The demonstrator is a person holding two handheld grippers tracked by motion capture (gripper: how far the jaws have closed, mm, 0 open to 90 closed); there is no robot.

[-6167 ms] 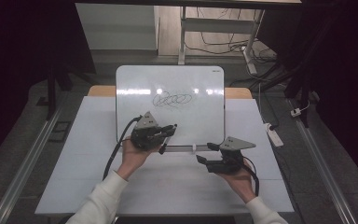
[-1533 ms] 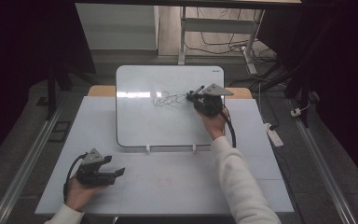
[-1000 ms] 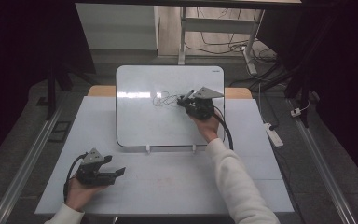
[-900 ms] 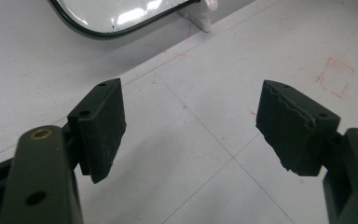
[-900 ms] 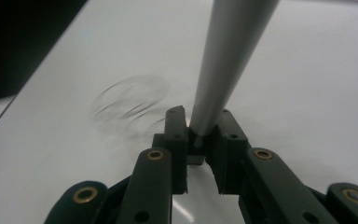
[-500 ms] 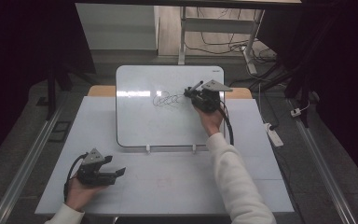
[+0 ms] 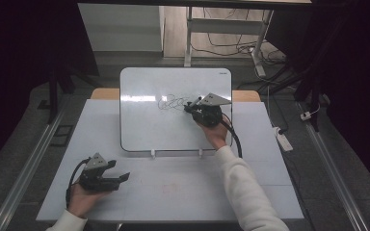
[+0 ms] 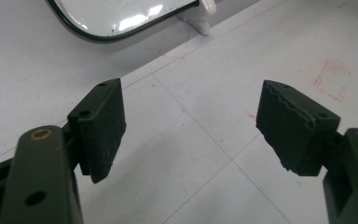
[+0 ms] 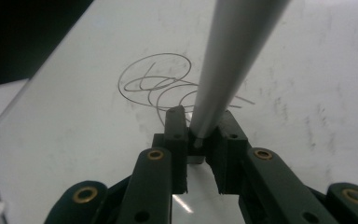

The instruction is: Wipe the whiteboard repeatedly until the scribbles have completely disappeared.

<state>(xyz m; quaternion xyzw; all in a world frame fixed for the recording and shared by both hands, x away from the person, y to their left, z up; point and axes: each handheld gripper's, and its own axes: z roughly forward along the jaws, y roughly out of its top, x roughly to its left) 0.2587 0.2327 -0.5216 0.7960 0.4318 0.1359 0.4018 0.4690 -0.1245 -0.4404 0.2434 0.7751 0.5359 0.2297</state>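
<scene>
high view: the right gripper [image 7: 192,106] sits over the whiteboard [image 7: 144,130], clenched on a pen [image 7: 196,101], with the scribble [image 7: 171,102] just off its tip. the left gripper [image 7: 120,177] rests on the table [image 7: 183,192] below the board.

left gripper view: jaws spread wide, nothing between them, the board's corner ahead.

right gripper view: the jaws pinch the grey pen [image 9: 228,60], scribble [image 9: 168,84] just beyond.

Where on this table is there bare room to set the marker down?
Bare table lies between the left gripper and the right sleeve, below the whiteboard. The board's lower half is bare too. It is crowded at the scribble, where the right gripper holds the marker.
</scene>
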